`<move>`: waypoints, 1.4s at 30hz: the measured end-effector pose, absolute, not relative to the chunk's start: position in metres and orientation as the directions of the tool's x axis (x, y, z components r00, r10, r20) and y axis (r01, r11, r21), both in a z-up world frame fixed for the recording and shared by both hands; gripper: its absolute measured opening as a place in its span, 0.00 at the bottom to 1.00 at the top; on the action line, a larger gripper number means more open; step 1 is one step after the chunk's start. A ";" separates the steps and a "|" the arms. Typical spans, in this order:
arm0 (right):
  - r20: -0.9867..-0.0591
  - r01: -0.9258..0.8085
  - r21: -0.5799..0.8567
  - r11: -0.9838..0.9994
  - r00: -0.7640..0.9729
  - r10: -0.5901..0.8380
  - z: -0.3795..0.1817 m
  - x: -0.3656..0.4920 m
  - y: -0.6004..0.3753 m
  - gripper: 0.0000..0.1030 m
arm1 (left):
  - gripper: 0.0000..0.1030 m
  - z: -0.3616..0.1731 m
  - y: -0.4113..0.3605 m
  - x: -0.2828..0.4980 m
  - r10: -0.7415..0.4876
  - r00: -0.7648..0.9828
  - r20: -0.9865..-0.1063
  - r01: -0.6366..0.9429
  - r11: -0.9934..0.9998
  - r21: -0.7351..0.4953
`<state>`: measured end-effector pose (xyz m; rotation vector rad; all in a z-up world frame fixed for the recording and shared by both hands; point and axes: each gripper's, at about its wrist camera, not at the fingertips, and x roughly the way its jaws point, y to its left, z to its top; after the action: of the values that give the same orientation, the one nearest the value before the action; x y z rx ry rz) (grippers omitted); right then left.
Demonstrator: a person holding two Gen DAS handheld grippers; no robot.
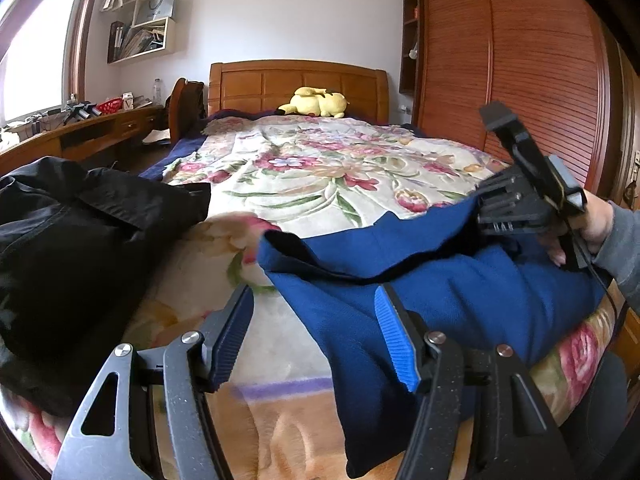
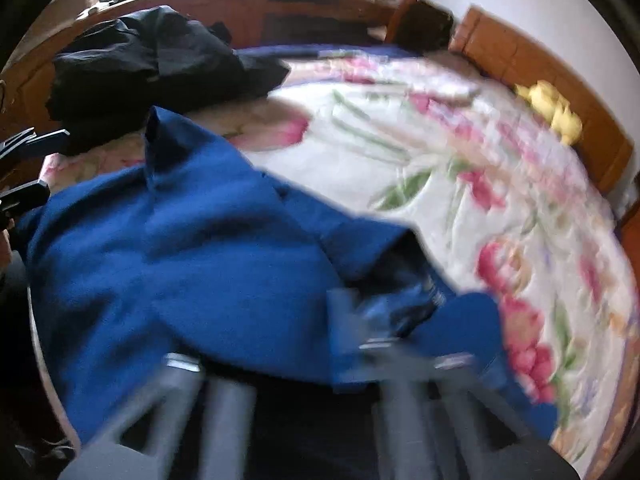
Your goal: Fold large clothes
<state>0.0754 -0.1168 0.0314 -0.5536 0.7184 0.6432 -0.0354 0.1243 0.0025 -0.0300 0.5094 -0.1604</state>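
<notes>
Blue garment bunched at the foot of the bed, both grippers closing in on it.

The left gripper point(image 1: 316, 336) is spread wide and empty, one pad over the blue garment point(image 1: 440, 280), the other over the floral bedspread point(image 1: 320, 168). A good move here would be to pinch a clean hem edge rather than a loose bunch. The left view shows the right gripper point(image 1: 496, 216) buried in the fabric's far side, though whether it is clamped I cannot tell. The right view, blurred, shows the cloth's rumpled spread and the black jacket point(image 2: 152, 64) lying beyond it.
</notes>
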 end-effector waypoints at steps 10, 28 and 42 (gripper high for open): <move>-0.715 -0.554 -0.240 0.797 0.656 0.242 0.044 0.151 -0.098 0.03 | 0.63 -0.002 0.123 -0.033 -0.146 0.855 -0.497 0.138 0.989 -0.054; -0.731 -0.411 -0.279 0.868 0.677 0.086 0.042 0.133 -0.178 0.39 | 0.63 -0.002 0.121 -0.037 -0.148 0.855 -0.497 0.149 0.988 -0.039; -0.865 -0.183 -0.179 0.967 0.498 -0.066 -0.028 0.157 -0.327 0.39 | 0.63 -0.012 0.111 -0.031 -0.150 0.833 -0.532 0.169 0.986 -0.014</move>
<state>0.1575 -0.3270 -0.0277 -0.2619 1.0510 0.0715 -0.0315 0.1108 -0.0118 0.0341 0.5613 -0.1688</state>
